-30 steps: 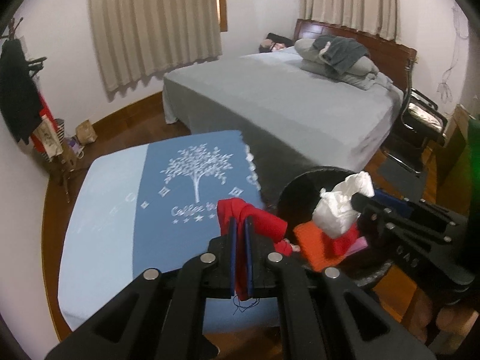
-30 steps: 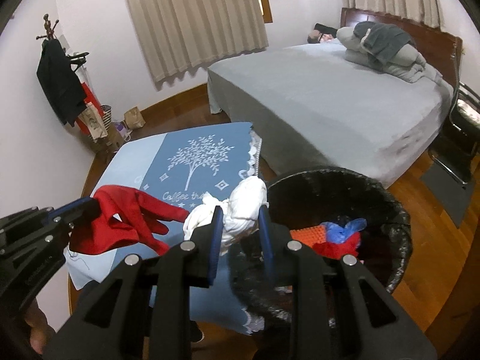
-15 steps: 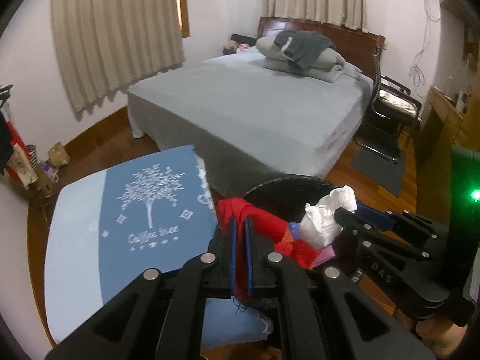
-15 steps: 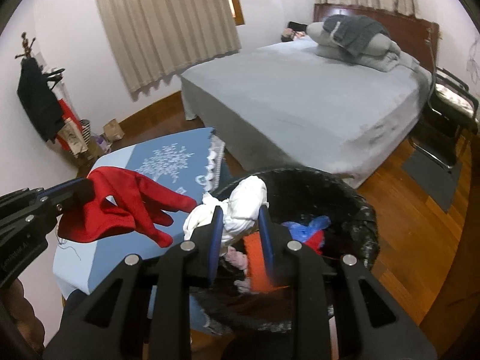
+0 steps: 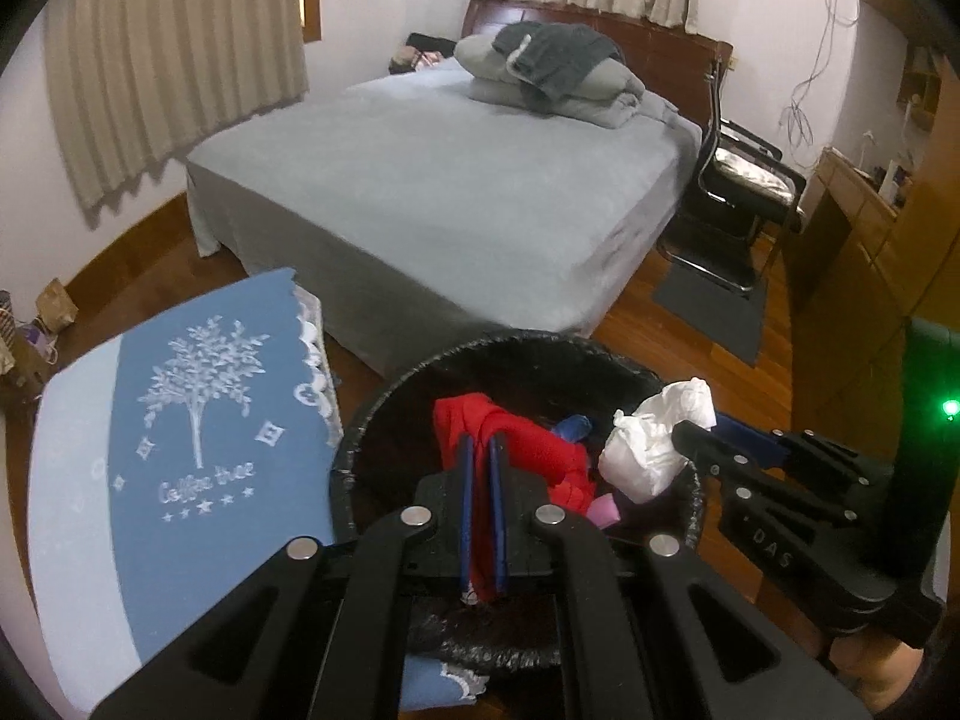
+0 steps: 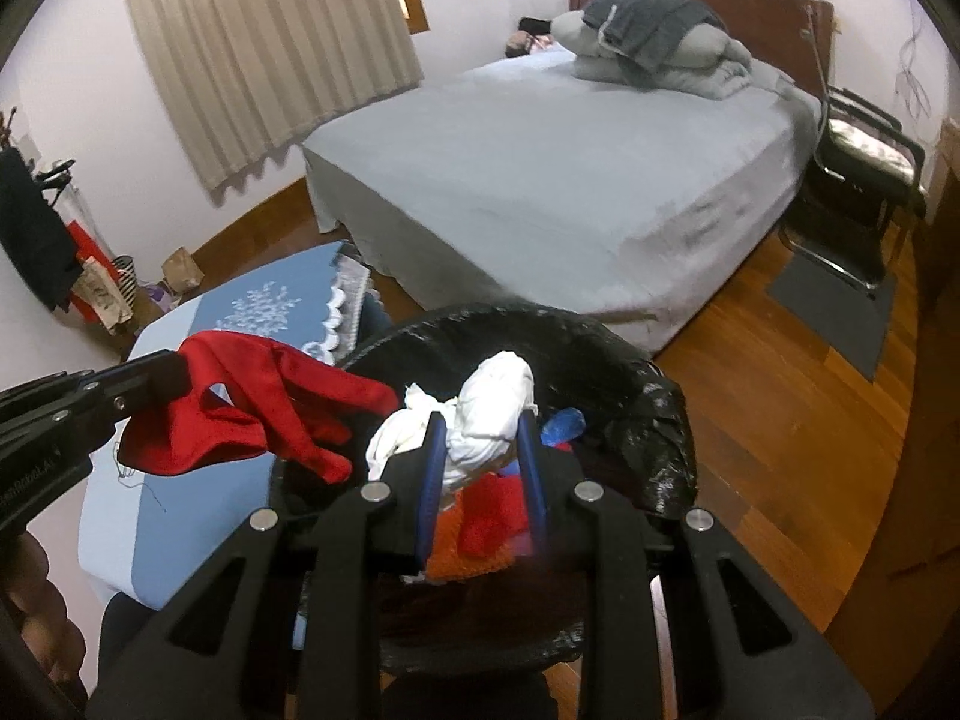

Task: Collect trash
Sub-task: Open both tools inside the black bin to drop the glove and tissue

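My left gripper is shut on a red cloth, which hangs over the black-lined trash bin. In the right wrist view the red cloth dangles from that gripper at the bin's left rim. A white crumpled wad sits pinched between the pads of my right gripper, above the bin's middle. In the left wrist view the wad and the right gripper hover over the bin's right side. Orange, red, blue and pink scraps lie inside the bin.
A small table with a blue tree-print cloth stands left of the bin. Behind lies a grey bed with folded bedding. A black chair, a dark mat and wooden furniture are at the right, on wood floor.
Both grippers have swung from over the blue table toward the bin and dropped lower. The red cloth and white wad stay gripped and now hang over the bin opening.
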Available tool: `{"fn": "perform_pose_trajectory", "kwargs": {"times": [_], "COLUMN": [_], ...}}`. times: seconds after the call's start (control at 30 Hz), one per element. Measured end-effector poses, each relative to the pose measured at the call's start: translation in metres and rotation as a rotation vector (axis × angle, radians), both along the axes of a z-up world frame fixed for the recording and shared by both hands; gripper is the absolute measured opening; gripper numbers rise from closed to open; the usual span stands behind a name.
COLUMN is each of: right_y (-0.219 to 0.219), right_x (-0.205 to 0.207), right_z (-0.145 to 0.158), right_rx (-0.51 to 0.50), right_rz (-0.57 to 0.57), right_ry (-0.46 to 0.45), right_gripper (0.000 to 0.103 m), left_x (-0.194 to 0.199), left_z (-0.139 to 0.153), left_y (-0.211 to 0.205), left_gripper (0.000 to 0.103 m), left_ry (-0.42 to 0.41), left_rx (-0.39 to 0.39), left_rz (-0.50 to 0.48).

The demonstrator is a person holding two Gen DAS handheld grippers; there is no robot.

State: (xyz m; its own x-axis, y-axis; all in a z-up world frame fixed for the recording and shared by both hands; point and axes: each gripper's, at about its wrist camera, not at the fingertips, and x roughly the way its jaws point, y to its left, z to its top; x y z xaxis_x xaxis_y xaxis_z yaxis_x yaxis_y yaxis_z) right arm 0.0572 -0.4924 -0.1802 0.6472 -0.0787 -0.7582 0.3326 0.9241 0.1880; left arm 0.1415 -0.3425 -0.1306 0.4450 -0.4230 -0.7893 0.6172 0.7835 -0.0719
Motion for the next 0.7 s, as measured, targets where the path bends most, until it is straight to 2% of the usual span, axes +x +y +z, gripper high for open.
{"fn": "perform_pose_trajectory", "kwargs": {"times": [0.33,0.47,0.53,0.67,0.7], "right_y": [-0.015,-0.018,-0.020,-0.022,-0.023], "right_x": [0.025,0.041,0.047,0.049,0.047], "right_z": [-0.034,-0.044,-0.048,-0.056,-0.059], "right_rx": [0.008,0.003,0.008,0.002,0.004], "right_rz": [-0.013,-0.008,-0.002,-0.015,-0.021], "right_ry": [0.063,0.082,0.090,0.103,0.107], "right_gripper": [0.024,0.032,0.043,0.043,0.043], "left_x": [0.016,0.023,0.026,0.030,0.030], "left_z": [-0.043,-0.057,-0.063,-0.074,-0.077], "left_y": [-0.019,-0.022,-0.020,-0.012,-0.011], "left_gripper": [0.008,0.009,0.019,0.028,0.034], "left_ry": [0.066,0.073,0.081,0.102,0.103], "left_rx": [0.052,0.076,0.085,0.093,0.096], "left_rz": [-0.019,-0.017,-0.010,0.005,0.007]}}
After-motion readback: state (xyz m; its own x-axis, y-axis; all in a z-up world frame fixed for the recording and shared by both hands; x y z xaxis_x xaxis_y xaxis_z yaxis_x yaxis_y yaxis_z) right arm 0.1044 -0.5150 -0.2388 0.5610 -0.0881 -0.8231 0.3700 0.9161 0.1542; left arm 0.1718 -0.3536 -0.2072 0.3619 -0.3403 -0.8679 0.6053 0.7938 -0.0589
